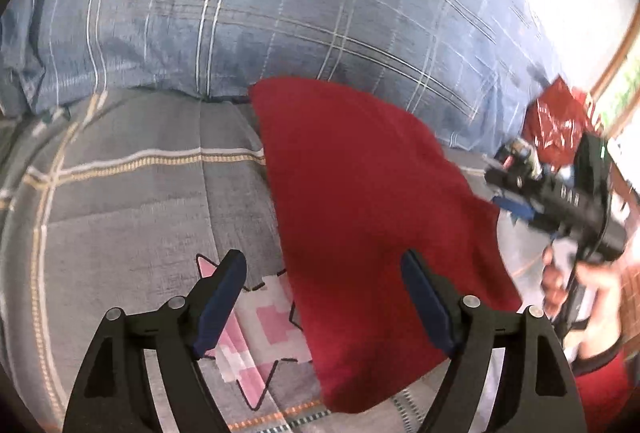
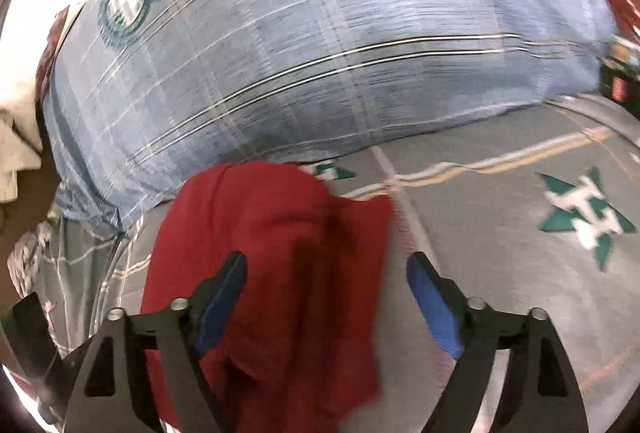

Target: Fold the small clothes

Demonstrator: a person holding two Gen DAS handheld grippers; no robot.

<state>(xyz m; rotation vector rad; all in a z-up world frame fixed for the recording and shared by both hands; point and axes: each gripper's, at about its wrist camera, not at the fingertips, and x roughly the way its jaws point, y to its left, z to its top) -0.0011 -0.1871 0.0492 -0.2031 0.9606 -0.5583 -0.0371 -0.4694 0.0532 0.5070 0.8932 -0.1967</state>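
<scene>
A small red garment [image 1: 368, 201] lies flat on the grey plaid bedspread [image 1: 132, 201], folded into a long shape. In the left wrist view my left gripper [image 1: 322, 273] is open above its near part, the cloth's left edge between the spread fingers, not gripped. The right gripper [image 1: 508, 169] shows at the right of that view, held in a hand beside the cloth's right edge. In the right wrist view the red garment [image 2: 272, 253] lies under my open right gripper [image 2: 326, 273]; its left finger is over the cloth. That view is blurred.
A large blue plaid pillow [image 1: 280, 5] lies behind the garment and also fills the far side of the right wrist view [image 2: 320, 45]. A pink star print [image 1: 260, 329] and a green star print [image 2: 584, 217] mark the bedspread. A red bag [image 1: 560, 117] sits at the far right.
</scene>
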